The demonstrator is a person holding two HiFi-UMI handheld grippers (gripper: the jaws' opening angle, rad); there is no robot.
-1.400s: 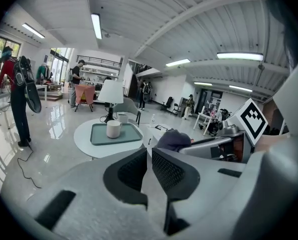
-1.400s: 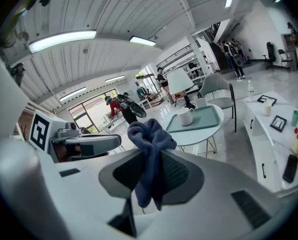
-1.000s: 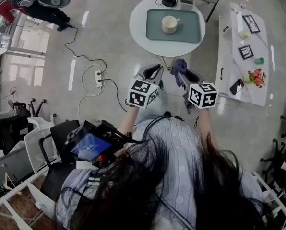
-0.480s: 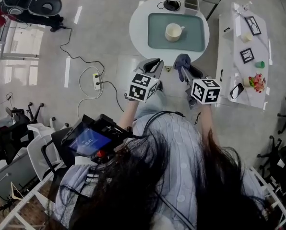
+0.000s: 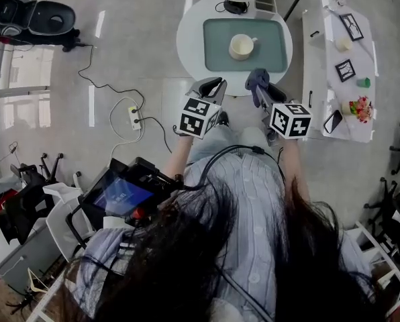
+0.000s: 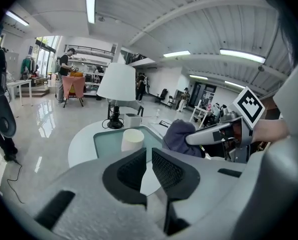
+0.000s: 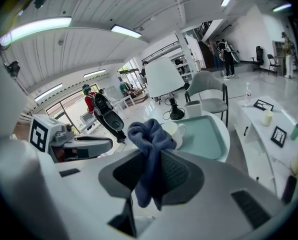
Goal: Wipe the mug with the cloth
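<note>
Cloth (image 7: 146,134) in right claw (image 7: 150,157), mug (image 5: 241,45) on tray (image 5: 217,39).

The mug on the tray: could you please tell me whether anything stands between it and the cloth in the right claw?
Nothing visible does. The mug stands alone on the green tray, and only bare tray and table lie between it and the cloth clamped in the right claw.

Top centre: mug (image 5: 241,45) on a tray (image 5: 274,42) on a round table (image 5: 190,39). Just below, left gripper (image 5: 213,86) lies left of the right gripper (image 5: 261,90) holding the cloth (image 5: 256,79).
</note>
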